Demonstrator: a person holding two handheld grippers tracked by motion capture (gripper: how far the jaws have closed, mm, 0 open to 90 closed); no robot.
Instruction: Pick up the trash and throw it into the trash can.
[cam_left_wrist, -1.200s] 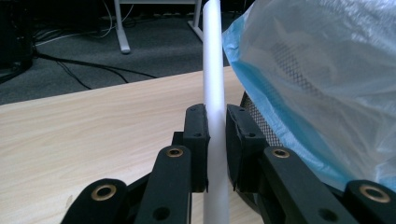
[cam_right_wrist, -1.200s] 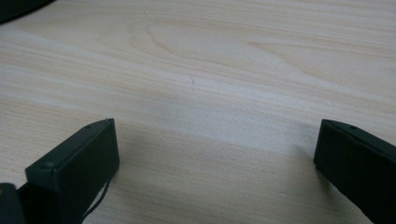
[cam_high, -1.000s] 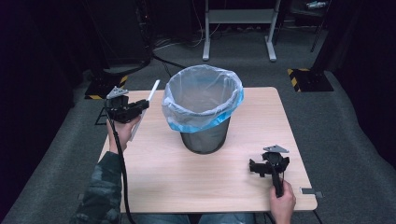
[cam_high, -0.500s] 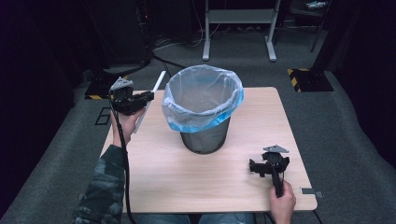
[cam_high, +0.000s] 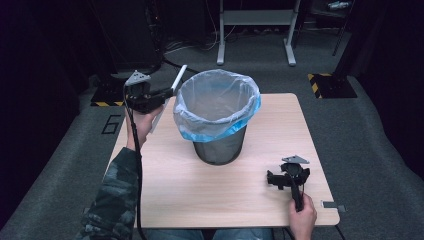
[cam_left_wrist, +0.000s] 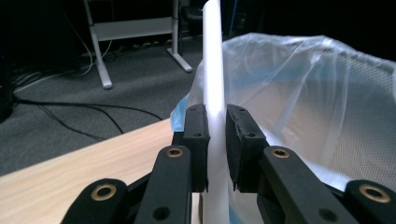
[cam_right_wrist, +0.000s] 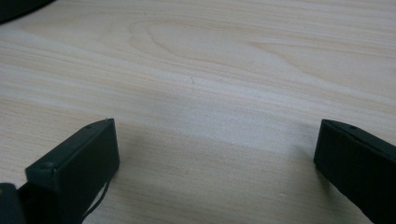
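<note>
Now that the left gripper (cam_high: 167, 92) has risen from the table (cam_high: 165, 165) toward the lined bin (cam_high: 218, 117), it is clamping a white stick (cam_left_wrist: 213, 70) beside the rim, likely for dropping in; the right gripper (cam_right_wrist: 215, 158) is resting spread wide.
</note>
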